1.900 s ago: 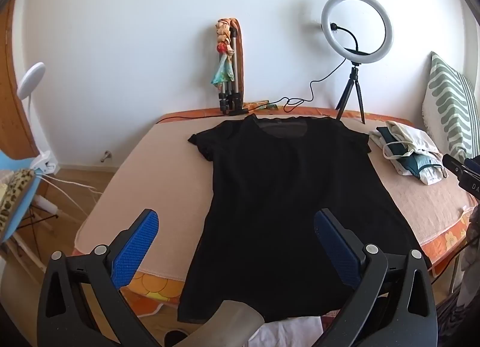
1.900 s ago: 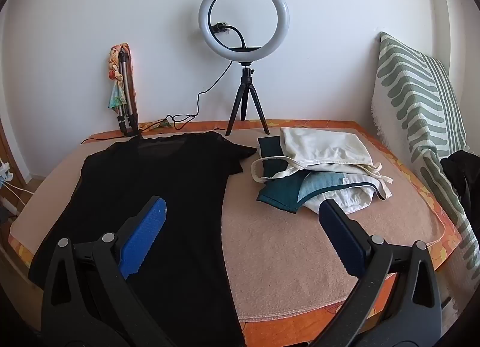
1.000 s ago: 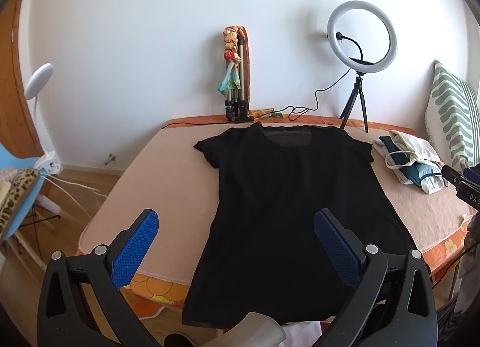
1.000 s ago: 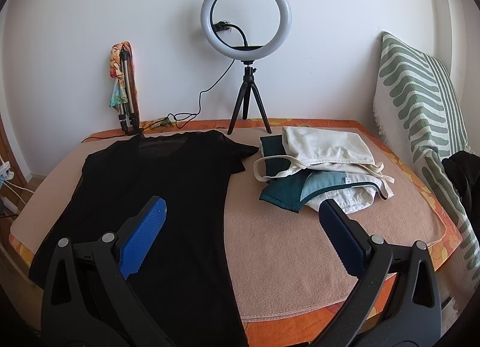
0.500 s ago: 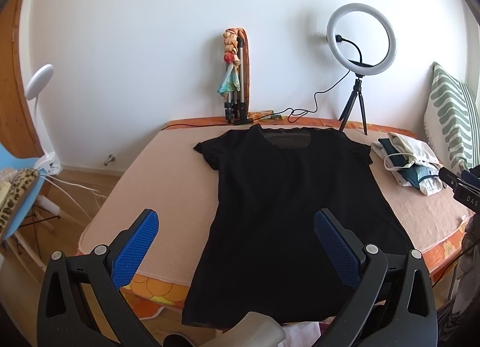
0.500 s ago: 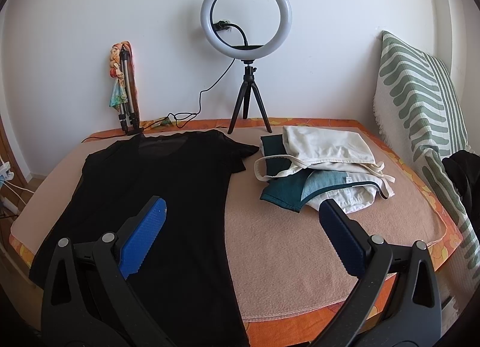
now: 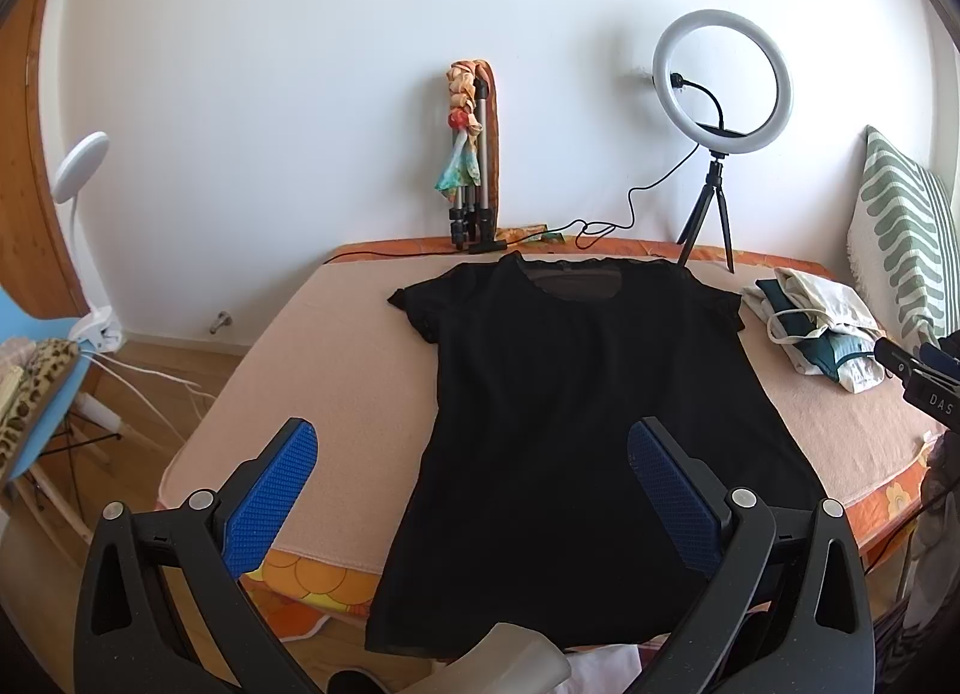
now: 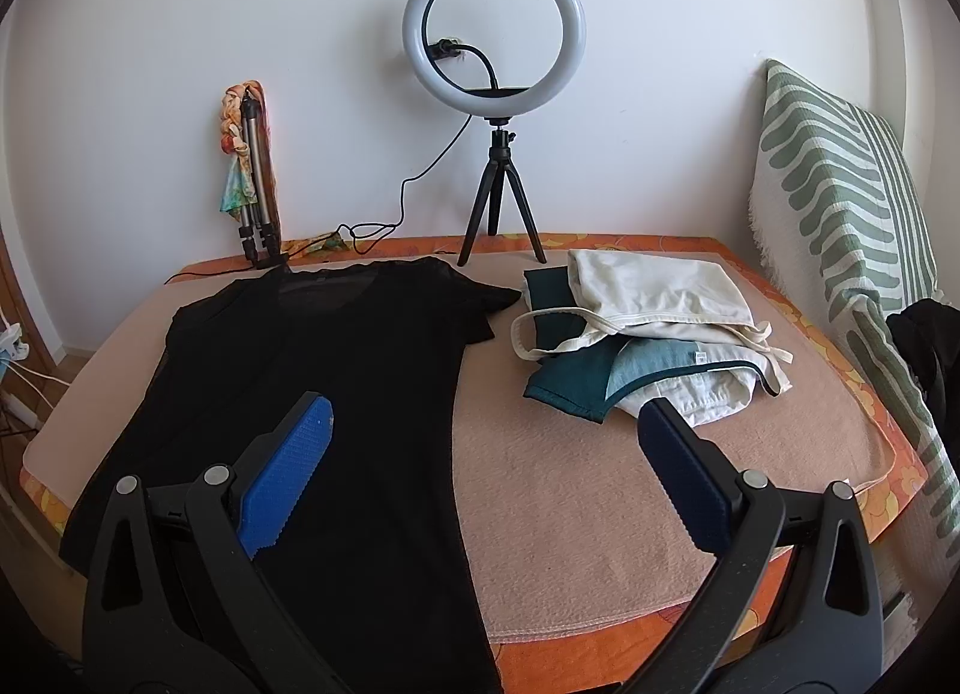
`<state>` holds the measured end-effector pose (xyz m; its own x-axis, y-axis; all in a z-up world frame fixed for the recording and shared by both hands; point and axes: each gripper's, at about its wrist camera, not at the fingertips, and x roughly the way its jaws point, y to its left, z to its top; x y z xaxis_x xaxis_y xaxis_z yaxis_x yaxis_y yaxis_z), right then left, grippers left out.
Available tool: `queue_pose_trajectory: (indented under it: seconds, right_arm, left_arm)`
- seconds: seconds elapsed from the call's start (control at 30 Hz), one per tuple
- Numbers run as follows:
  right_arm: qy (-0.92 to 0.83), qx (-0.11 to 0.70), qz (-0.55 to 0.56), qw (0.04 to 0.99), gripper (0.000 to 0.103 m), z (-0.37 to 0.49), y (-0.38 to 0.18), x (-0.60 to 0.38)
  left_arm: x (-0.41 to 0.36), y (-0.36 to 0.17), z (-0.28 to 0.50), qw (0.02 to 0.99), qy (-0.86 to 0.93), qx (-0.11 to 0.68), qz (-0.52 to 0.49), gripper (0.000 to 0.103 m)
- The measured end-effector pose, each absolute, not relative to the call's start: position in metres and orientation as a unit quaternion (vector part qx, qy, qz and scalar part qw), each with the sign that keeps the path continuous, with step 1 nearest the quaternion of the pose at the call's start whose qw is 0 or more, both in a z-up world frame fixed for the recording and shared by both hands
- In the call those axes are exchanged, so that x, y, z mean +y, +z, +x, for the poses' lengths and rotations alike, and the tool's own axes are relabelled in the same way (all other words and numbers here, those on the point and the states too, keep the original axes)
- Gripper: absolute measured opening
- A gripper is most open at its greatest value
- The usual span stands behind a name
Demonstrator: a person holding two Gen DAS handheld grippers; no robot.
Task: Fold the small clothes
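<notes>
A black t-shirt lies flat on the pink-covered table, neck toward the wall and hem hanging over the near edge. It also shows in the right wrist view. My left gripper is open and empty, held above the near edge over the shirt's lower part. My right gripper is open and empty, above the shirt's right side. Its tip shows at the right edge of the left wrist view.
A pile of cream and teal clothes lies right of the shirt. A ring light on a tripod and a folded tripod with a scarf stand at the back by the wall. A striped cushion leans at the right.
The left wrist view has pulled back and risen slightly, so the shirt looks a little farther. The right gripper has barely moved. Both stay open.
</notes>
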<state>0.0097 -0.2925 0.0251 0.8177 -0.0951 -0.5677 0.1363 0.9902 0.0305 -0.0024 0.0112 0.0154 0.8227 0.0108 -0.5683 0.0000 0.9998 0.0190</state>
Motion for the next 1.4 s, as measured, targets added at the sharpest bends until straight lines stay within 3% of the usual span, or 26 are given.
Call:
queue_pose_trajectory:
  seconds: [1.4]
  right_arm:
    - [-0.039,0.284,0.029,0.958,0.103,0.017,0.028,-0.261]
  left_arm:
    - [0.043,0.004,-0.002,0.951,0.009,0.31,-0.003,0.103]
